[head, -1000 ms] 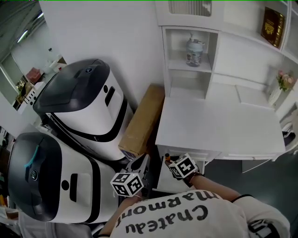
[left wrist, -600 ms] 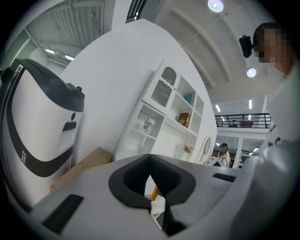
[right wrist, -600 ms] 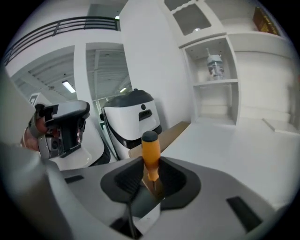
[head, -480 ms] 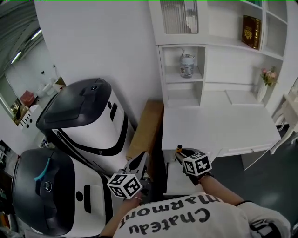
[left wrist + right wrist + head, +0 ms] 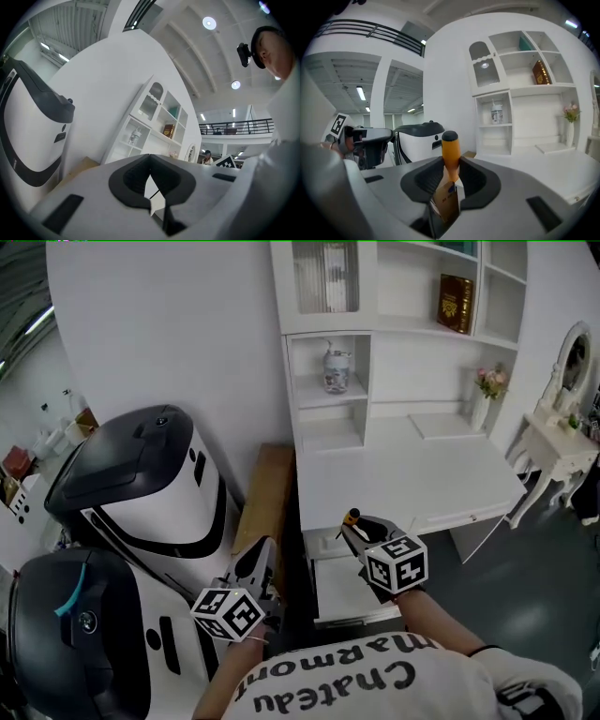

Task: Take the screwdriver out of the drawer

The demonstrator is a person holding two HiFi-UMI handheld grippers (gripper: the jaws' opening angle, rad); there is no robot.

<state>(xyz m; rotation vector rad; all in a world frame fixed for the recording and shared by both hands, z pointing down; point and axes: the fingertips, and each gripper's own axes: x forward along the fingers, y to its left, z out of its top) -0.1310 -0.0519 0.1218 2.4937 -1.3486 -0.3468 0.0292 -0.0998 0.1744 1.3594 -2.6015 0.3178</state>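
Observation:
My right gripper (image 5: 356,529) is shut on the screwdriver (image 5: 450,152), whose orange handle with a black cap (image 5: 352,517) sticks up between the jaws. It hangs above the front left of the white desk (image 5: 441,474), over the pulled-out drawer (image 5: 336,592). In the right gripper view the handle stands upright with a labelled card part (image 5: 446,202) below it. My left gripper (image 5: 257,562) sits lower left, beside the desk, with its jaws closed together and nothing between them.
Two large white and black machines (image 5: 141,484) stand at the left. A brown cardboard box (image 5: 262,498) leans between them and the desk. The hutch holds a jar (image 5: 337,369), a book (image 5: 456,303) and flowers (image 5: 489,382). A small white side table (image 5: 553,442) stands at the right.
My right gripper has risen with the screwdriver from the drawer front up to the desk's edge. The head view has swung, bringing the hutch into sight. The left gripper stayed low.

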